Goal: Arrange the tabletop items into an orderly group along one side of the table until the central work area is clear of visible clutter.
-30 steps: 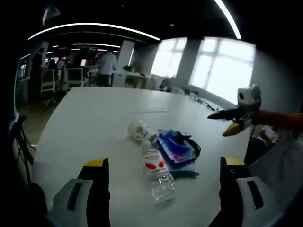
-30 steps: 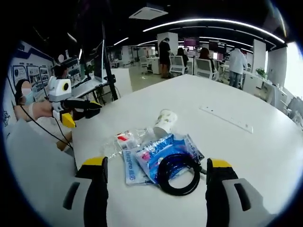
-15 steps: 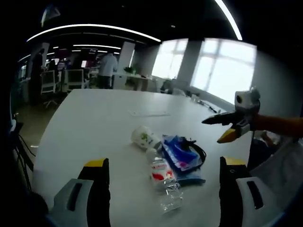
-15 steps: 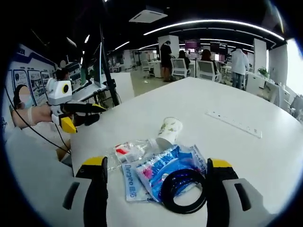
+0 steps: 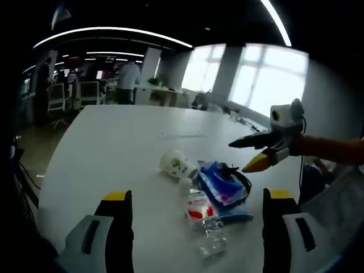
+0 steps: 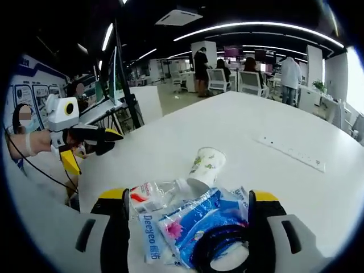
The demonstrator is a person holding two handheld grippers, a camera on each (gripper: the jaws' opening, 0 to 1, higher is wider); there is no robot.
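Note:
A small heap of items lies on the white table (image 5: 114, 148). It holds a paper cup (image 5: 175, 164) on its side, a clear plastic bottle (image 5: 202, 219) with a red label, blue packets (image 5: 223, 182) and a black cable coil (image 5: 243, 181). My left gripper (image 5: 197, 195) is open, a short way back from the bottle. My right gripper (image 5: 239, 156) reaches in from the right, open, hovering above the cable coil. In the right gripper view, the open right gripper (image 6: 188, 196) frames the bottle (image 6: 153, 196), cup (image 6: 205, 165), packets (image 6: 193, 224) and cable (image 6: 219, 250). The left gripper (image 6: 111, 142) hangs open at left.
A white power strip (image 5: 180, 135) lies further along the table, also the power strip (image 6: 290, 153) in the right gripper view. Office chairs and standing people (image 6: 200, 68) are in the room behind. The table edge (image 6: 96, 170) runs close to the left of the heap.
My right gripper has moved in toward the heap, so the items loom larger and lower in its view. In the left gripper view it has advanced leftward over the cable. The items lie unmoved.

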